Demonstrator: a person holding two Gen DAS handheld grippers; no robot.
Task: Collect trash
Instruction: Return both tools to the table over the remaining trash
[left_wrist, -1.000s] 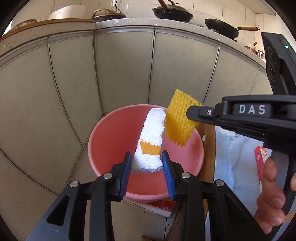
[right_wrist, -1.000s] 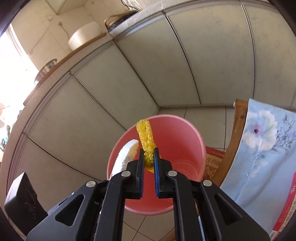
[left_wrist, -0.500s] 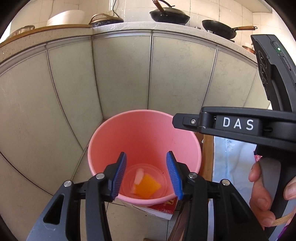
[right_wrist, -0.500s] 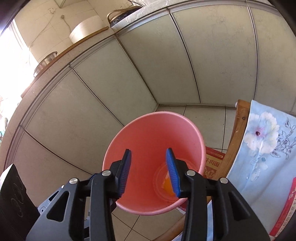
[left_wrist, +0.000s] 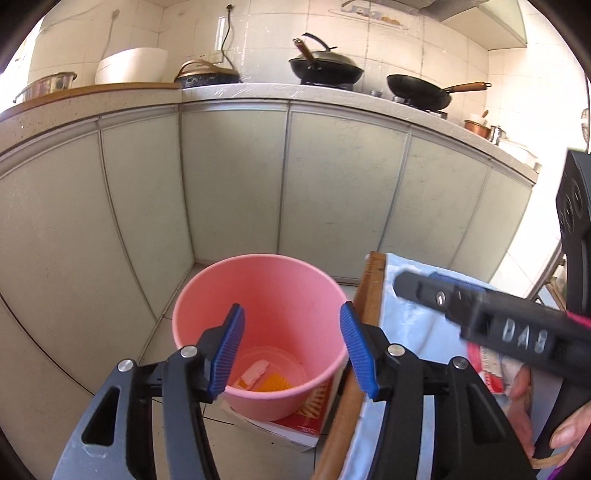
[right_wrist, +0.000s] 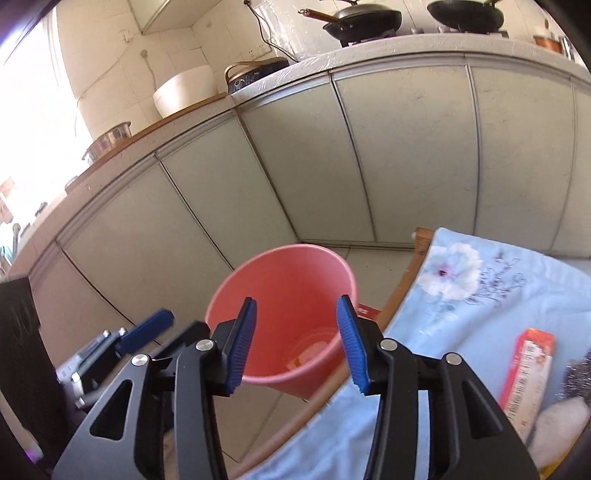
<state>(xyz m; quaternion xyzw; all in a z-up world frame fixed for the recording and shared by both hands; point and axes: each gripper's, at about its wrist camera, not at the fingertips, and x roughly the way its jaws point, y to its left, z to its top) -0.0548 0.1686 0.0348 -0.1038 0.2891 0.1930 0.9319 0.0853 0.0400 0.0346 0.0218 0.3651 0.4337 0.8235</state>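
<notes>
Nearest to me, my left gripper (left_wrist: 291, 347) has its blue pads spread wide with nothing between them, and my right gripper (right_wrist: 297, 343) is spread in the same way and is empty too. Both hang above the pink bucket (left_wrist: 207, 295), which stands on the floor in the corner of the kitchen cabinets (left_wrist: 232, 177), partly on a red and white carton (left_wrist: 303, 417). At the bottom of the bucket I see a white foam piece (left_wrist: 255, 371) and a yellow foam net (left_wrist: 275, 382) lying beside each other, so I judge that these two pieces of trash are already collected. The task is not finished, I think. On the table with the light blue floral cloth (right_wrist: 480, 295), just beside the bucket, the right wrist view shows a red and white packet (right_wrist: 526, 373), something grey like a steel scourer (right_wrist: 578, 373) and a white soft lump (right_wrist: 561, 417) at the edge of the picture; whether all of them count as trash I cannot tell. The left wrist view shows these things only partly, because the blurred body of the right gripper covers them, but it gives the clearer look into the bucket. Farther away, it also shows the whole counter with two black woks (left_wrist: 417, 94) and a white basin (left_wrist: 131, 66).
</notes>
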